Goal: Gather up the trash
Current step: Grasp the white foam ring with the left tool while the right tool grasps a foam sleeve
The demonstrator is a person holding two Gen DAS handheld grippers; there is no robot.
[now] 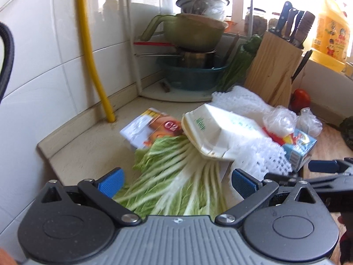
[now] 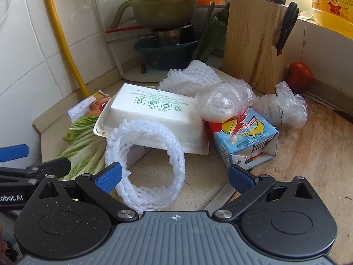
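Tiled kitchen corner, cluttered counter. Trash heaped mid-counter: foam box, carton, cabbage. Foam net nearest, light, springy; pinch its rim. Right gripper and left gripper: jaws wide apart, empty.

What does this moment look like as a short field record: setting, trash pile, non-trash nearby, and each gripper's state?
setting: kitchen counter corner, tiled wall
trash pile: foam box upside down, foam net ring in front, drink carton, crumpled plastic wrap, cabbage leaves
non-trash nearby: knife block, tomato, stacked pots
left gripper: open, over the cabbage leaves, holding nothing
right gripper: open, foam net ring between its fingers, not closed on it
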